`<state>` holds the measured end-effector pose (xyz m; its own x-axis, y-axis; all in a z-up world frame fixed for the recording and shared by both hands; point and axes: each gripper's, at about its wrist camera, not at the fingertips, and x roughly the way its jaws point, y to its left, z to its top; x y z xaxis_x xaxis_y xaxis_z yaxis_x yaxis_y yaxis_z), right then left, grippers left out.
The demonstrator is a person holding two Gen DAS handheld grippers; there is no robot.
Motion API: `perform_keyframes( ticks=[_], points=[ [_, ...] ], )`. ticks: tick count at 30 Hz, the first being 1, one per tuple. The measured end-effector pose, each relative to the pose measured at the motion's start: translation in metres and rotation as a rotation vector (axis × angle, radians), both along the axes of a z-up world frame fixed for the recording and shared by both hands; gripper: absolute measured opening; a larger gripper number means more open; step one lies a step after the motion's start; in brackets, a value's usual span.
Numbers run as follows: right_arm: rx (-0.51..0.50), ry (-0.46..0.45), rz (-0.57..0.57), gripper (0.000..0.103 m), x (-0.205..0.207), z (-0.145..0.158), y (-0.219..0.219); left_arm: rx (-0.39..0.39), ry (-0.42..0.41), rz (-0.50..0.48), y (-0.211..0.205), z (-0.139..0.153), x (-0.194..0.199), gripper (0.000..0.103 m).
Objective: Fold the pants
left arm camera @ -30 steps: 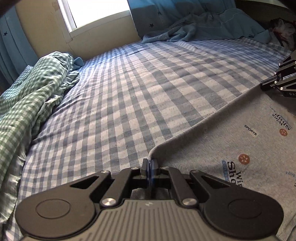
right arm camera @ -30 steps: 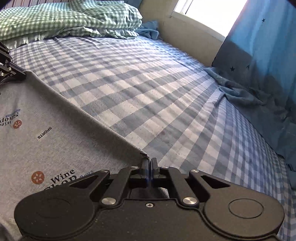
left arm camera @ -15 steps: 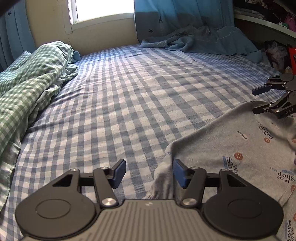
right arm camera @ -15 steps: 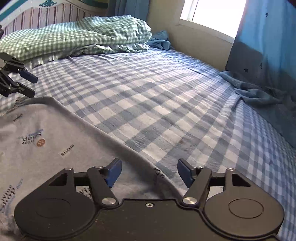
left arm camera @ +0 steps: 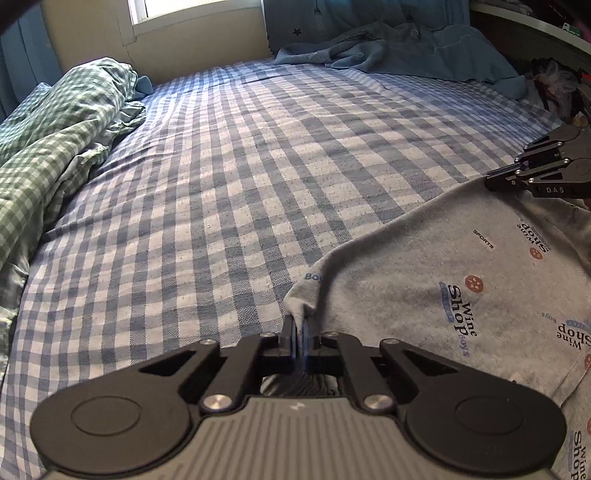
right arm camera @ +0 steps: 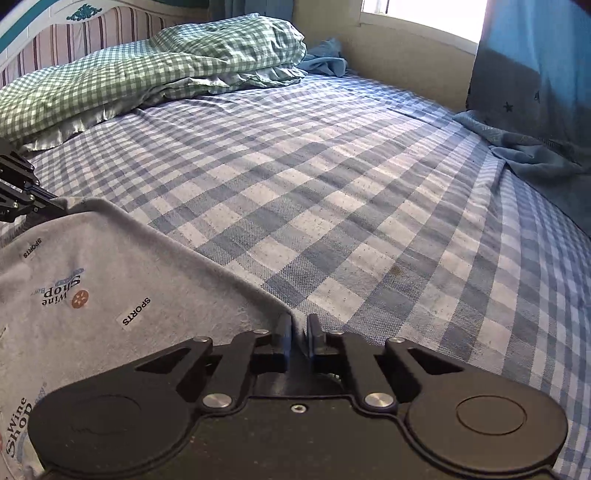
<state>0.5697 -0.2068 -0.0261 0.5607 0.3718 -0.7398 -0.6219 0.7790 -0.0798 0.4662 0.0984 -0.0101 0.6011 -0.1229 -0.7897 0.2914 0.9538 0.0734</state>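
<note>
Left wrist view first: the left claw (left arm camera: 300,328) is pinched tight on a bunched corner of the grey pants (left arm camera: 450,280), the blue pads pressed together with a fold of cloth rising out from between them. That corner stands up off the bed (left arm camera: 229,177), and the word "Boys" shows on the raised fold. Across the cloth, at the far right edge of this view, the right claw (left arm camera: 496,181) sits at the opposite corner, its fingers drawn close together at the fabric edge.

Over to the right wrist view: the right claw (right arm camera: 299,330) has its fingers nearly together with a slim gap between them, and the grey edge of the pants (right arm camera: 110,273) runs right into that gap, so it looks to be gripping the corner, though the contact itself sits in shadow. The left claw (right arm camera: 44,205) shows at the far left, closed on the other corner.

Between the two, the pants lie spread on the near part of the blue-and-white checked bed (right arm camera: 351,206), printed with "Wine Shop", "SPORTS" and orange dots, the front edge stretched in a line from one claw to the other.

A green checked pillow (right arm camera: 147,77) lies at the head of the bed, and a rumpled blue blanket (left arm camera: 406,51) sits at the far side below the window (left arm camera: 192,11).
</note>
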Motion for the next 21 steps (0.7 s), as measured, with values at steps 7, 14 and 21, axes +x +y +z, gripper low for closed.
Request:
perform_keyframes(
  ticks=[7,14,21],
  points=[
    [0.031,-0.140,-0.024,0.000,-0.057,0.037,-0.011,0.010,-0.153,-0.015,-0.003,0.041,-0.040,0.003],
    [0.029,-0.278,-0.023,0.000,-0.159,0.084,-0.031,0.080,-0.343,-0.130,-0.029,0.088,-0.114,0.003],
    [-0.026,-0.416,-0.019,0.000,-0.285,0.103,-0.033,0.168,-0.459,-0.229,-0.048,0.094,-0.204,0.003]
  ],
)
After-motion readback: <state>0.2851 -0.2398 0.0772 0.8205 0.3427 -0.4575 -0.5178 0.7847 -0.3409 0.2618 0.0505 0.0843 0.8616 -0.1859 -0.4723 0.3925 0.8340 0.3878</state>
